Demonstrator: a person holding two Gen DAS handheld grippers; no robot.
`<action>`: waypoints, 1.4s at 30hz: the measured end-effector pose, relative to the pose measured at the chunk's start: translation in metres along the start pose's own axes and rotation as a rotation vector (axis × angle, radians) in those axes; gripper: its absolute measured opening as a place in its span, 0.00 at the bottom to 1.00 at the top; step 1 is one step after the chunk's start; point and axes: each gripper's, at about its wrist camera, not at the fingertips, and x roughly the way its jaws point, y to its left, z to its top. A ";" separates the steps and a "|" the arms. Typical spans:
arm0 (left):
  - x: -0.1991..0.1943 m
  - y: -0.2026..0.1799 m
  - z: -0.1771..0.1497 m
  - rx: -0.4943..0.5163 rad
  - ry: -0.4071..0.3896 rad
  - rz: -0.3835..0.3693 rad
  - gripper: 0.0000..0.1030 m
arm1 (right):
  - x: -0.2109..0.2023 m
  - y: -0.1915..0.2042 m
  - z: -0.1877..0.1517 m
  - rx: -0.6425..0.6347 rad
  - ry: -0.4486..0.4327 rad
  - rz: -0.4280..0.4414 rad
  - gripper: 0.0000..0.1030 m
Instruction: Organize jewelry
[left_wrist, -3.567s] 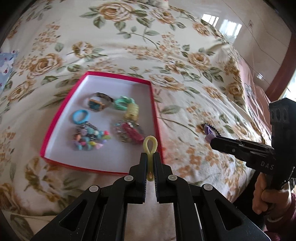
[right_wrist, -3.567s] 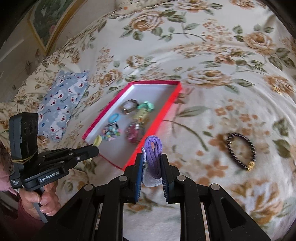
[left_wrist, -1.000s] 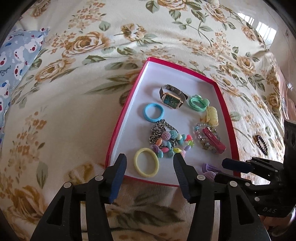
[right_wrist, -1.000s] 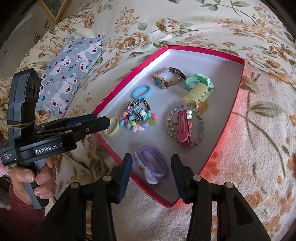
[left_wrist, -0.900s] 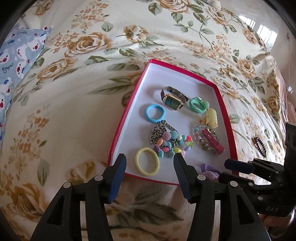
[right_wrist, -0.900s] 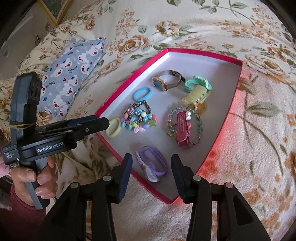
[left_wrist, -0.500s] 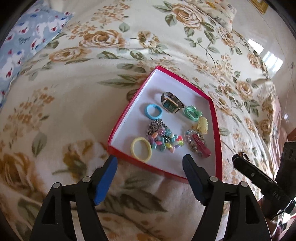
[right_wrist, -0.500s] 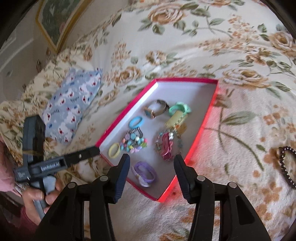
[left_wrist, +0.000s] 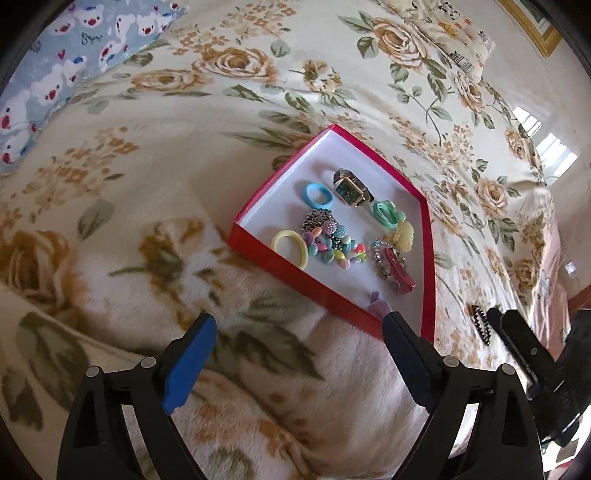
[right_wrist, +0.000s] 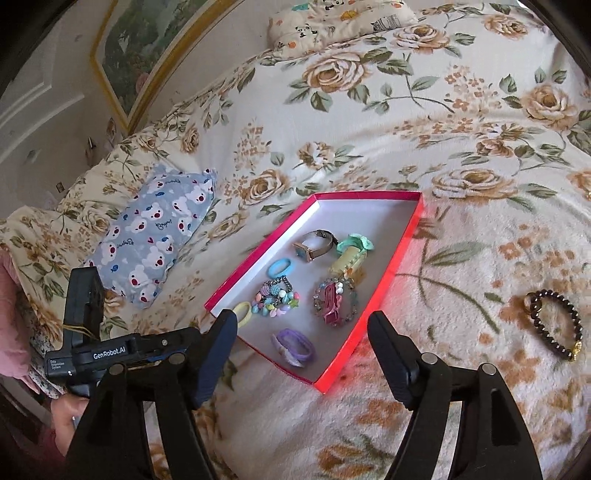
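Note:
A shallow red box (left_wrist: 255, 206) (right_wrist: 406, 236) with a white floor lies on a floral blanket. In it lie a yellow hair tie (left_wrist: 290, 248) (right_wrist: 242, 313), a purple hair tie (right_wrist: 293, 347) (left_wrist: 378, 306), a blue ring (left_wrist: 317, 195), a watch (left_wrist: 351, 190), several beaded pieces and clips. A dark beaded bracelet (right_wrist: 556, 325) (left_wrist: 480, 323) lies on the blanket right of the box. My left gripper (left_wrist: 299, 354) is open and empty, near the box's front edge. My right gripper (right_wrist: 301, 343) is open and empty, above the box's near corner.
A blue bear-print pillow (right_wrist: 155, 229) (left_wrist: 66, 62) lies left of the box. A panda-print pillow (right_wrist: 332, 18) lies at the back. A framed picture (right_wrist: 140, 48) hangs on the wall behind the bed. The blanket (left_wrist: 147, 184) covers the bed.
Both grippers let go of their hair ties, the yellow and the purple one, inside the box, opened wide and drew back and up from it.

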 end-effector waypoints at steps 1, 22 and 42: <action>-0.004 -0.003 -0.001 0.011 -0.007 0.017 0.89 | -0.003 0.001 0.001 -0.002 -0.004 0.001 0.73; -0.059 -0.071 -0.031 0.322 -0.137 0.215 0.99 | -0.048 0.033 0.031 -0.157 -0.038 -0.074 0.95; -0.041 -0.067 -0.048 0.325 -0.162 0.334 0.99 | -0.012 0.025 -0.017 -0.118 0.038 -0.108 0.95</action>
